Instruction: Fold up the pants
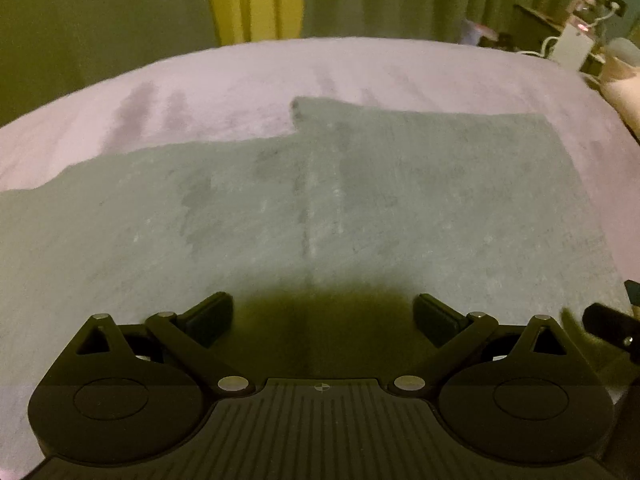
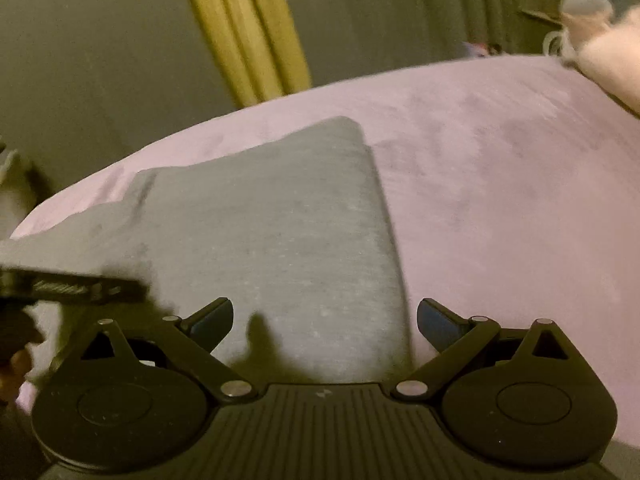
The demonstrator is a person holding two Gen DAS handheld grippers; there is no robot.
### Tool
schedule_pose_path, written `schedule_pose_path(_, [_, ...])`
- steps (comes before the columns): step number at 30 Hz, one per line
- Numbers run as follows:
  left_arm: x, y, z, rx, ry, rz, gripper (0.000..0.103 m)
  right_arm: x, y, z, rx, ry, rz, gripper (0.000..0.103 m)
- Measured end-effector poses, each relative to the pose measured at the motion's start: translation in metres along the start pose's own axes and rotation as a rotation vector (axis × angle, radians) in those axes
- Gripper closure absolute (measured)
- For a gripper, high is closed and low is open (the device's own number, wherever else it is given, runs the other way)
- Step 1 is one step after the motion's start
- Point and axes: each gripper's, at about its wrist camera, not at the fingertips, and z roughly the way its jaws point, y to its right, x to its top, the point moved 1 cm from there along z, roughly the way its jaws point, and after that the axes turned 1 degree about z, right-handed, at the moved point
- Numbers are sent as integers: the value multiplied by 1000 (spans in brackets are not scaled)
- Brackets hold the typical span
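Note:
Grey pants (image 1: pixel 320 200) lie flat on a pink bed cover (image 1: pixel 240 76), legs running off to the left, waist end at the right. My left gripper (image 1: pixel 324 316) is open and empty, hovering over the near edge of the pants. In the right wrist view the pants (image 2: pixel 280 232) show their right-hand edge. My right gripper (image 2: pixel 325 318) is open and empty above that edge, one finger over the pants, the other over the pink cover (image 2: pixel 500 200). The left gripper's body (image 2: pixel 72 284) shows at the left of this view.
Yellow-green curtains (image 1: pixel 256 0) hang behind the bed. A side table with a white device and cables (image 1: pixel 572 40) stands at the far right. A pale pillow (image 2: pixel 616 64) lies at the bed's far right corner.

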Motion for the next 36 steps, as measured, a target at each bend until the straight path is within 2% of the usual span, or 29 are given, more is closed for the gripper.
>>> schedule_pose_path(3, [0, 5, 0, -43, 20, 26, 4, 1, 9, 4, -12, -22, 34, 4])
schedule_pose_path(6, [0, 8, -1, -95, 43, 38, 12, 7, 32, 18, -18, -73, 183, 4])
schedule_pose_path(9, [2, 11, 5, -90, 46, 67, 21, 8, 45, 15, 22, -55, 266, 4])
schedule_pose_path(11, [1, 11, 4, -97, 53, 60, 24, 9, 43, 17, 17, -57, 254, 4])
schedule_pose_path(13, [3, 7, 2, -99, 65, 30, 36, 8, 37, 18, -7, -61, 212, 4])
schedule_pose_path(17, [1, 1, -1, -96, 97, 1, 50, 7, 29, 22, -43, -72, 156, 4])
schedule_pose_path(19, [1, 1, -3, -111, 110, 5, 64, 6, 29, 22, -47, -73, 152, 4])
schedule_pose_path(21, [1, -1, -4, -142, 108, -4, 70, 4, 28, 20, -47, -74, 152, 4])
schedule_pose_path(24, [0, -1, 3, -144, 95, -3, 68, 4, 28, 20, -49, -75, 149, 4])
schedule_pose_path(28, [2, 4, 8, -153, 65, -3, 51, 3, 27, 21, -57, -79, 137, 4])
schedule_pose_path(30, [4, 5, 10, -152, 53, -11, 51, 2, 26, 21, -61, -79, 133, 4])
schedule_pose_path(33, [4, 7, 6, -130, 61, -12, 74, 2, 25, 20, -64, -79, 129, 4])
schedule_pose_path(36, [3, 4, 0, -151, 66, -46, 82, 1, 25, 19, -65, -72, 128, 4])
